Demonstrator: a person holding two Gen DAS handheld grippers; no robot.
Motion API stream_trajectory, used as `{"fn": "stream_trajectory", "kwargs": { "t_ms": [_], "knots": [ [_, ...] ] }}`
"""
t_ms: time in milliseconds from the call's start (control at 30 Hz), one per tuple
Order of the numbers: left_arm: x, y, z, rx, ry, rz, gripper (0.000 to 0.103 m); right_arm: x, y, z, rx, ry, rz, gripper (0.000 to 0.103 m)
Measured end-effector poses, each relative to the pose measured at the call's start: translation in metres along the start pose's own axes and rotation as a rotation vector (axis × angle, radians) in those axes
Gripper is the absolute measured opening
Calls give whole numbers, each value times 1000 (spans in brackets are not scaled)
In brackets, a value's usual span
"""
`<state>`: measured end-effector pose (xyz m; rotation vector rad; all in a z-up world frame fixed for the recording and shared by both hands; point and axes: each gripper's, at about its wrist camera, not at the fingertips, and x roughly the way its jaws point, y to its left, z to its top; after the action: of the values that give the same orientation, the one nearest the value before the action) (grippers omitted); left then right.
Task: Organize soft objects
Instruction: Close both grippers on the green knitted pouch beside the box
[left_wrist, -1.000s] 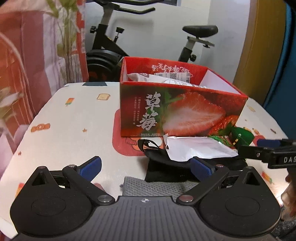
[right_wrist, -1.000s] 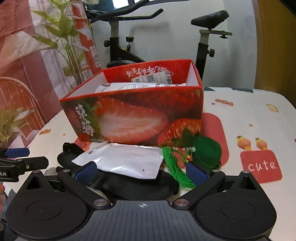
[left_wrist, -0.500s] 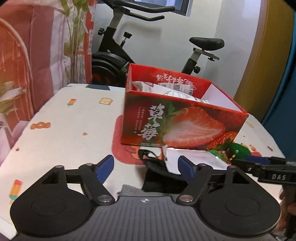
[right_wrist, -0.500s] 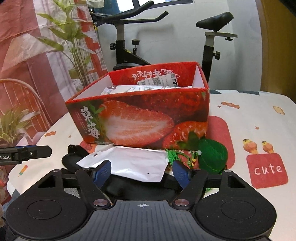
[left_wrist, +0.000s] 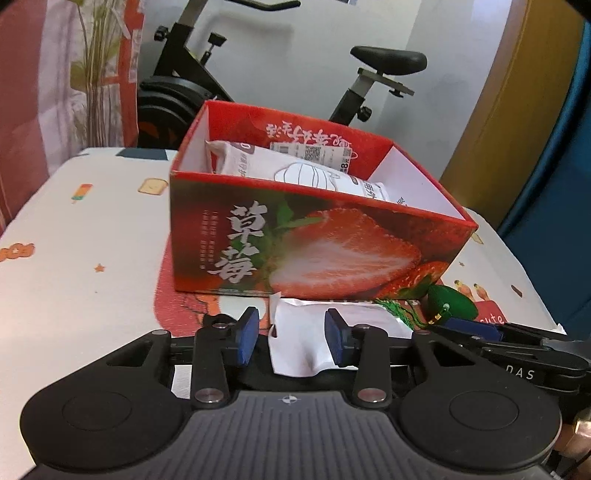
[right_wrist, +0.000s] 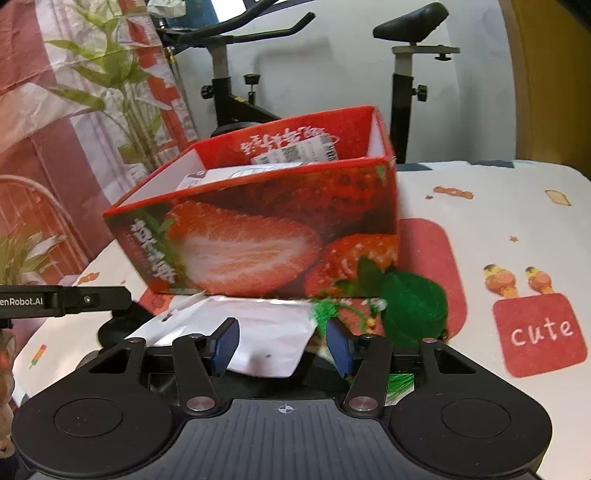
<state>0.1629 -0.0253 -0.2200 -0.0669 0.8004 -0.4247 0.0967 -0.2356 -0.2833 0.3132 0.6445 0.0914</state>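
Observation:
A white foil pouch (left_wrist: 299, 339) (right_wrist: 266, 332) lies on a black soft item (right_wrist: 110, 328), just in front of the red strawberry box (left_wrist: 314, 243) (right_wrist: 258, 229). My left gripper (left_wrist: 291, 338) straddles the pouch's left end. Its jaws are closing, and the pads are not visibly pressing. My right gripper (right_wrist: 282, 345) straddles the pouch's right end, jaws closing too, with gaps still showing. A green felt ornament (left_wrist: 450, 304) (right_wrist: 410, 306) with a tassel sits at the box's right corner. White packets (left_wrist: 295, 170) lie inside the box.
The patterned tablecloth (left_wrist: 92, 258) covers the table, with bare cloth left of the box and to its right (right_wrist: 517, 229). An exercise bike (left_wrist: 369, 74) stands behind the table. A plant (right_wrist: 122, 74) and a red curtain stand at the left.
Both grippers have moved forward toward the box and over the white pouch. Their jaws have narrowed from wide apart to roughly the pouch's width.

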Motion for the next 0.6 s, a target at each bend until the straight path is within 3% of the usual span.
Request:
{"fn": "stream_trajectory", "kwargs": {
  "t_ms": [167, 300, 500, 600],
  "knots": [
    [11, -6, 8, 2, 15, -6, 42, -4, -10, 6, 2, -44, -68, 50],
    [21, -13, 19, -4, 13, -23, 42, -13, -26, 11, 3, -96, -161, 64],
    [38, -33, 26, -1, 41, -86, 42, -11, -48, 15, -38, -74, -241, 64],
    [44, -41, 26, 11, 62, -109, 42, -2, -62, 11, 3, -39, -209, 62]
  ]
}}
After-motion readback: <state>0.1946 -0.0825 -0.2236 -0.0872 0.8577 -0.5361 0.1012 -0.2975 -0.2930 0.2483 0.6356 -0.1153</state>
